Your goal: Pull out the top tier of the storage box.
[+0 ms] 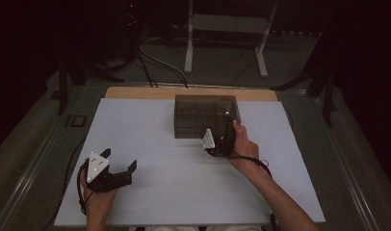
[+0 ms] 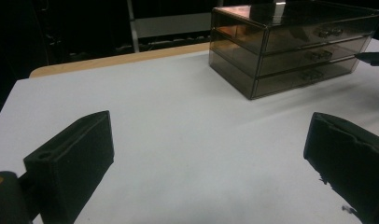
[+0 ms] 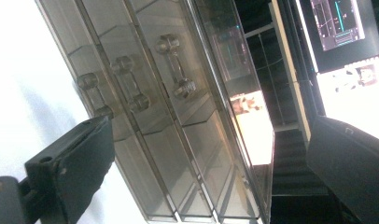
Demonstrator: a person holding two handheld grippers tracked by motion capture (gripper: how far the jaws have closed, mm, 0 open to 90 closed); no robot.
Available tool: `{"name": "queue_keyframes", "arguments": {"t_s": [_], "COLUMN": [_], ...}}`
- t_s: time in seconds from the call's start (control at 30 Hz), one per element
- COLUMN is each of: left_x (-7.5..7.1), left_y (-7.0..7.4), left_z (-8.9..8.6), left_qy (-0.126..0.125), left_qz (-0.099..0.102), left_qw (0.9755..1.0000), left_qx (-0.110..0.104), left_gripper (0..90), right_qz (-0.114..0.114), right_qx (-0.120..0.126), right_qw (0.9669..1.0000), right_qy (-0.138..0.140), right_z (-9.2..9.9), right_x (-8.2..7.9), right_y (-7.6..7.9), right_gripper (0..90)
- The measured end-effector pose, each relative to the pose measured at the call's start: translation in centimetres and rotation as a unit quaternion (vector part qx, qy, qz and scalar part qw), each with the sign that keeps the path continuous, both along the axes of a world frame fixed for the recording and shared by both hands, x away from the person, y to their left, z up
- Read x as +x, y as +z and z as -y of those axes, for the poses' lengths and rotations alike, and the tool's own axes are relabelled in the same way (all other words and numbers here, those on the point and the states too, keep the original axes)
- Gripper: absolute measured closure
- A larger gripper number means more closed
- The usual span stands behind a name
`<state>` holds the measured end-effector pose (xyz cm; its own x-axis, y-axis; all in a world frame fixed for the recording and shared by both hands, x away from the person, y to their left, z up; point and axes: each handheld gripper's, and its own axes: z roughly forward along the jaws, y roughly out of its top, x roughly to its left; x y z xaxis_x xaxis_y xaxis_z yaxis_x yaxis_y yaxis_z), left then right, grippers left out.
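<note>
Hiding drawer front [image 1: 198, 131]: right tool [image 1: 226, 126]

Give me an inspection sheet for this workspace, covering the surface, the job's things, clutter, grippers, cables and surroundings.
Surface: white board on a table, wooden strip along its far edge.
Job's things: smoky clear drawer box with three drawers, all shut, each with a clear handle; it stands at the board's far middle.
Clutter: nothing seen.
Grippers: left gripper open, low over the near left of the board, apart from the box; right gripper open, turned on its side at the box's front, jaws on either side of the drawer fronts.
Cables: one trails from each gripper; more lie on the floor beyond the table.
Surroundings: dark room, white stand legs behind.
</note>
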<state>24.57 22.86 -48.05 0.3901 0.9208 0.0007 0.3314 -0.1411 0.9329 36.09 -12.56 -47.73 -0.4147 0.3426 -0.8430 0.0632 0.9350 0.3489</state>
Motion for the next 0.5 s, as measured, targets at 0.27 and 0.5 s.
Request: {"name": "queue_keyframes", "arguments": {"t_s": [0.27,0.5], "left_x": [-0.01,-0.02], "left_y": [0.01,0.02], "left_z": [0.00,-0.02], "left_qy": [0.000,0.000], "left_qz": [0.000,0.000], "left_qw": [1.0000,1.0000], "left_qx": [0.000,0.000], "left_gripper": [3.2,3.2], "right_qz": [0.025,0.039], "right_qx": [-0.029,-0.039], "right_qw": [0.9993,0.9984], "right_qy": [0.005,0.011], "right_z": [-0.44,-0.77], "right_x": [-0.09,-0.07], "right_y": [0.24,0.31], "right_gripper": [1.3,3.2]}}
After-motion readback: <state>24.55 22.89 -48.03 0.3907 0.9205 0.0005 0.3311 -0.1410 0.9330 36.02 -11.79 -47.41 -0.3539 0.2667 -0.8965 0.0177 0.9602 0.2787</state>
